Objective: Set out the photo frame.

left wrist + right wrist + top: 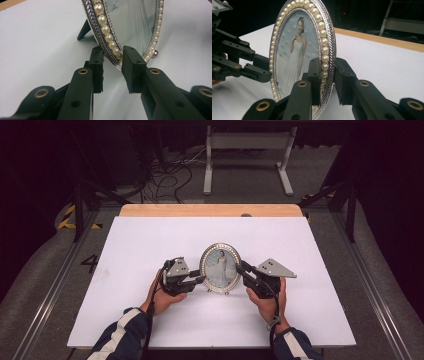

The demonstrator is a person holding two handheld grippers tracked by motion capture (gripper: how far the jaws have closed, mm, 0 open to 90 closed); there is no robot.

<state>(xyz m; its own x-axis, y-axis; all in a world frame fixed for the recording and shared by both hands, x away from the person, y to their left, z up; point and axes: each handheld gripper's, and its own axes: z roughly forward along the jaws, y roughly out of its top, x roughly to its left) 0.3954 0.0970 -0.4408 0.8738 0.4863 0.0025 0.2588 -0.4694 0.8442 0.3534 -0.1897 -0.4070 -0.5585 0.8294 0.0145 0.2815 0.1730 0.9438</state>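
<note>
Frame (220, 267): we see it upright near the middle of the white surface (150, 245), oval, silver-rimmed with pearls, a bride's photo facing us.
Left gripper (200, 279): we hold it at the frame's left edge. In the left gripper view its fingers (132, 68) stand narrowly apart, one on each side of the rim (110, 53); both look to touch it, though we cannot tell how firmly.
Right gripper (241, 269): we hold it at the frame's right edge. In the right gripper view its fingers (314, 80) are narrow and pinch the rim front and back.
Stand: a dark leg (83, 30) props the frame from behind, resting on the surface.
</note>
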